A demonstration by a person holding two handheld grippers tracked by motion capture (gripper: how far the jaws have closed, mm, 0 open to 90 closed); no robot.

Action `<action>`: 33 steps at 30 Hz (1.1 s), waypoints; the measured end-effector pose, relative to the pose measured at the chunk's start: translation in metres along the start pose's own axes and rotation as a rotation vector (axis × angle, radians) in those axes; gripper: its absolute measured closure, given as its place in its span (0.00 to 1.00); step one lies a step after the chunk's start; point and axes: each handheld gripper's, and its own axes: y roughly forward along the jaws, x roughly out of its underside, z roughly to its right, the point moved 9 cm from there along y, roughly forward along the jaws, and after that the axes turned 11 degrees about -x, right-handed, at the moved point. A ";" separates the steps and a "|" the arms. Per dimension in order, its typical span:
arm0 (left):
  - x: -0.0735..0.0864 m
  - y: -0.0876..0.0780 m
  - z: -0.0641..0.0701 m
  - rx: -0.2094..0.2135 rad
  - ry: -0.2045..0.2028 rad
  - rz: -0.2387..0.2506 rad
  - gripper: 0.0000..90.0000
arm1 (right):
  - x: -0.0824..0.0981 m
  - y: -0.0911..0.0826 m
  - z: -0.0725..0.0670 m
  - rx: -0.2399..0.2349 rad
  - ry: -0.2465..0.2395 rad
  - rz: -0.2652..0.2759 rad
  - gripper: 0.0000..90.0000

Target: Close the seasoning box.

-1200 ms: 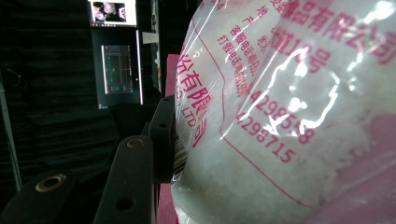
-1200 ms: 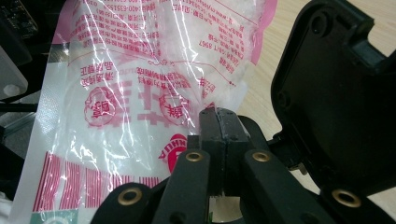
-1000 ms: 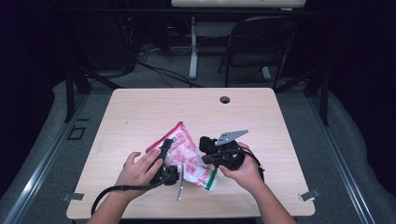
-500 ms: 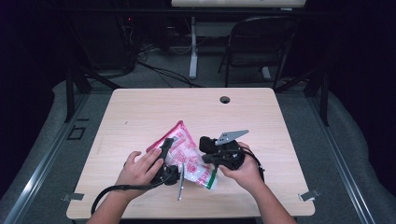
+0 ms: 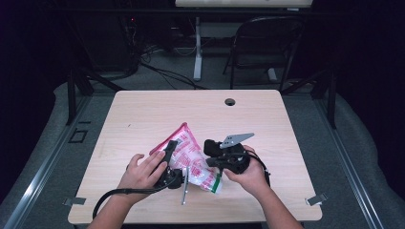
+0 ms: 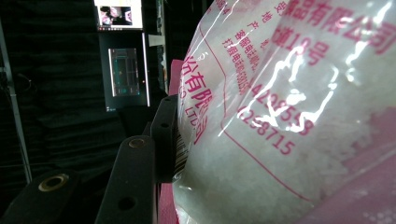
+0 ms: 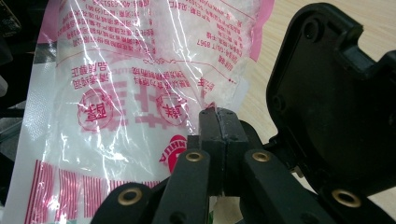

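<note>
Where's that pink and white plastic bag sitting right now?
In the high view the plastic bag lies on the near middle of the wooden table, between the left gripper and the right gripper, with a metal tool at its near edge.

Both forearms enter from the bottom edge of the high view. The left gripper, lower centre-left, points up the frame with jaws partly spread; the right gripper, lower centre, points left, jaws pressed together
</note>
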 end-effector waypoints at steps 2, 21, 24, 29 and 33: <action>0.000 0.000 0.000 -0.002 0.000 0.001 0.67 | 0.000 0.000 0.000 0.000 0.000 0.000 1.00; -0.001 0.000 -0.006 -0.023 0.010 0.006 0.67 | -0.001 -0.001 -0.001 -0.001 -0.001 0.007 1.00; -0.001 0.000 -0.004 -0.011 0.002 0.002 0.67 | -0.001 0.000 -0.001 -0.002 -0.002 0.008 1.00; -0.001 0.000 -0.004 -0.025 -0.004 0.014 0.67 | -0.001 0.000 -0.001 -0.003 -0.002 0.009 1.00; 0.000 -0.001 -0.004 -0.011 0.000 0.001 0.67 | -0.002 0.001 -0.001 -0.003 -0.002 0.012 1.00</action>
